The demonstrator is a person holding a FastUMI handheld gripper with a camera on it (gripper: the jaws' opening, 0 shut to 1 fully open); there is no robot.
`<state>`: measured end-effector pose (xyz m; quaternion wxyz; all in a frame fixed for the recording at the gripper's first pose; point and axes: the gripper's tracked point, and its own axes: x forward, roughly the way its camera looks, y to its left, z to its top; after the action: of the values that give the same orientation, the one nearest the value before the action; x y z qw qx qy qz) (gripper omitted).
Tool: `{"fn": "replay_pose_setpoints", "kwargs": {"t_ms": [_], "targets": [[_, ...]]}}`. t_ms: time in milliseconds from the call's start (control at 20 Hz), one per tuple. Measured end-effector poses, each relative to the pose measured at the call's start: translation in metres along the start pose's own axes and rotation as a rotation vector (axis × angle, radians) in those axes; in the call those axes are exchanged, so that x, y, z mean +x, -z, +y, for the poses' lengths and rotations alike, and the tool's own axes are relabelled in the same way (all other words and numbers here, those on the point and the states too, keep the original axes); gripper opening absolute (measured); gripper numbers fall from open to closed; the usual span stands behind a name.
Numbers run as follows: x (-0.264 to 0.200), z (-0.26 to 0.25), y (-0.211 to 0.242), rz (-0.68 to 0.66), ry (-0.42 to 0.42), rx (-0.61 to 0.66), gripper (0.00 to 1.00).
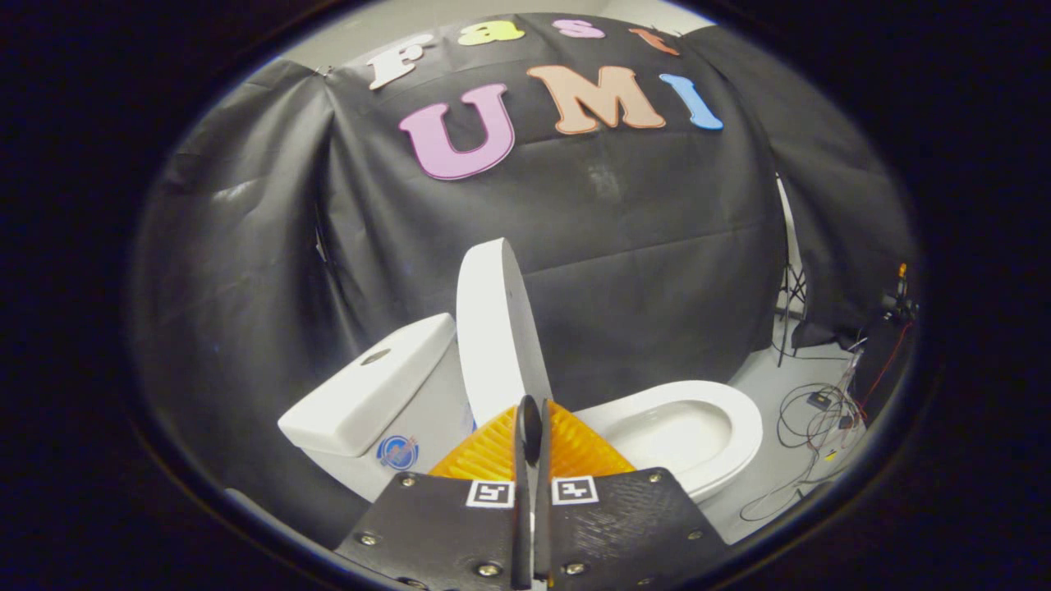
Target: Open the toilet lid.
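The gripper (532, 410) was low in front of the toilet, and its two fingers (525, 427) were pressed together with almost no gap between them — nothing was held between them. The tips stood just before the lower part of the lid (493, 328); whether they touched it, I cannot tell.

The lid was raised and stood upright on its hinge end, between the tank (369, 390) and the bowl (681, 431). Its long axis ran nearly vertical, with a small lean of the top toward the tank side. Its white broad face looked toward the fingers and a little to the tank, and its dark thin edge looked toward the bowl. The rounded top of the lid rose well above the tank.

The tank was beside the lid, on the fingers' left, tilted in the view, with a small button (376, 356) on its top and a round blue sticker (398, 451) on its side. The bowl was open on the other side of the lid, and its oval rim stretched away from the lid toward the cables (813, 427) on the grey floor (764, 484). A stand (790, 304) was near the edge of the black wall cloth (640, 246) — this cloth hung behind the toilet.
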<state>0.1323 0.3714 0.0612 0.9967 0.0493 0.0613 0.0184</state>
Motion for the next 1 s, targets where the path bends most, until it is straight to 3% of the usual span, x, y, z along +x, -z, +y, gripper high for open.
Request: {"fn": "replay_pose_setpoints", "kwargs": {"t_ms": [650,1000], "targets": [[0.008,0.07,0.024,0.035,-0.121,-0.104,0.03],[0.006,0.077,0.028,0.05,-0.162,-0.095,0.03]]}}
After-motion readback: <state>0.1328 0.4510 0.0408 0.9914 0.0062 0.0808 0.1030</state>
